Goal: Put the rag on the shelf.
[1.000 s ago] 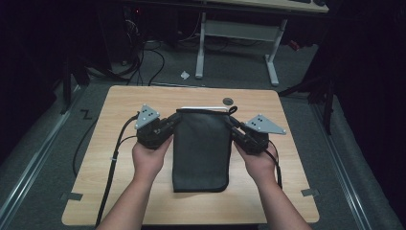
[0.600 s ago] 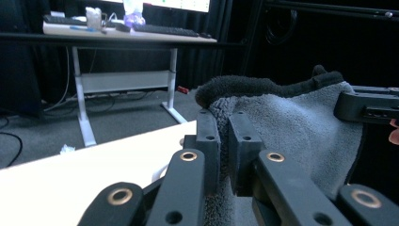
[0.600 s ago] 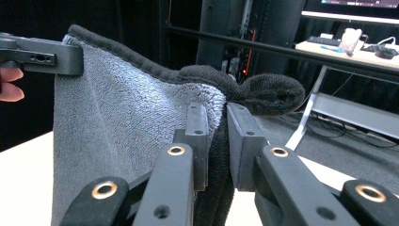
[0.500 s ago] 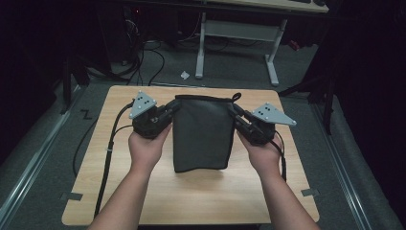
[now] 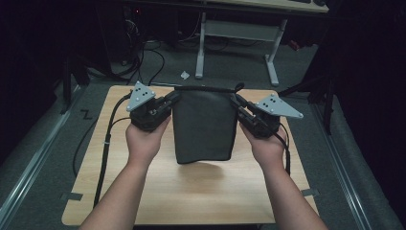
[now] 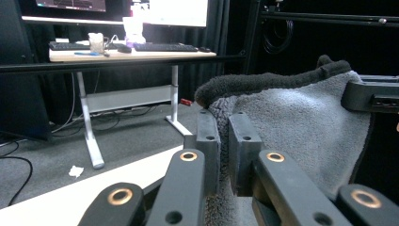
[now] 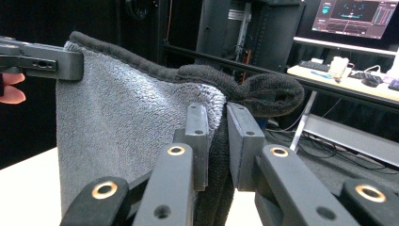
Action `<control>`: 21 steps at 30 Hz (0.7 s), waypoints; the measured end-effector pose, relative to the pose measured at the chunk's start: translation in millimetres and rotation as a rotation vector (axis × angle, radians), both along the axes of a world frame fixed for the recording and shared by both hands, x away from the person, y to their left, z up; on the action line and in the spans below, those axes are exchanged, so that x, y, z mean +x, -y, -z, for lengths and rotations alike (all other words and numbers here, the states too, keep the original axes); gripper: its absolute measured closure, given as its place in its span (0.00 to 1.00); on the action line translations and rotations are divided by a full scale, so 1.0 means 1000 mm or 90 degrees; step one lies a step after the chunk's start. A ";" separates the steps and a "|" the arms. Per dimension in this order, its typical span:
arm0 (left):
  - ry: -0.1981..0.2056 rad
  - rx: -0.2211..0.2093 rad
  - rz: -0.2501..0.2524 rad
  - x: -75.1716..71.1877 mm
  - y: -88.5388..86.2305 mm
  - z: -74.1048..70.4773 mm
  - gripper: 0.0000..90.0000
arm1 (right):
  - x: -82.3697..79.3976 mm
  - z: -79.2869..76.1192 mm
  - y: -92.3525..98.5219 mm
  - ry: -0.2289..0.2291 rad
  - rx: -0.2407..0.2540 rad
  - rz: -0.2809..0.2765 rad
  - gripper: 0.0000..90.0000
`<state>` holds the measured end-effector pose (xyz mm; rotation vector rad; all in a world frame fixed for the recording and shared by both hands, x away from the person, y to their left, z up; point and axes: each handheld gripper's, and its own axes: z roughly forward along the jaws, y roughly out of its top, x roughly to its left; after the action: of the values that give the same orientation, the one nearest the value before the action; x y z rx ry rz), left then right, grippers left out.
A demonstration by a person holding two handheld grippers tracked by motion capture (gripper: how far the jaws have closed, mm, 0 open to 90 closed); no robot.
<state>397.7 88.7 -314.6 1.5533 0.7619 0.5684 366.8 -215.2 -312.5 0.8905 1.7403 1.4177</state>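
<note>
A dark grey fleecy towel hangs folded above the pale wooden tabletop, its lower edge clear of the wood. The left gripper pinches the towel's upper left corner, the right gripper is clamped on the upper right corner, top edge stretched between them.

Dim room, sharp lit tabletop

Dark room, black curtains. Grey carpet floor, cables lying. White-legged desk behind with keyboard, lit monitor.
</note>
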 end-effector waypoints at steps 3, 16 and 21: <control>-0.002 -0.005 0.014 0.004 0.000 -0.002 0.94 | 0.001 -0.002 0.000 0.000 0.000 0.001 0.89; -0.008 0.010 -0.013 0.035 -0.001 -0.002 0.94 | 0.032 -0.002 -0.002 -0.010 0.024 0.003 0.89; -0.027 0.014 -0.027 0.054 0.000 0.002 0.94 | 0.050 0.000 -0.005 -0.026 0.024 0.002 0.89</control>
<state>451.9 88.9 -316.4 1.5773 0.8255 0.5783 416.7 -210.6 -312.8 0.9468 1.7468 1.4439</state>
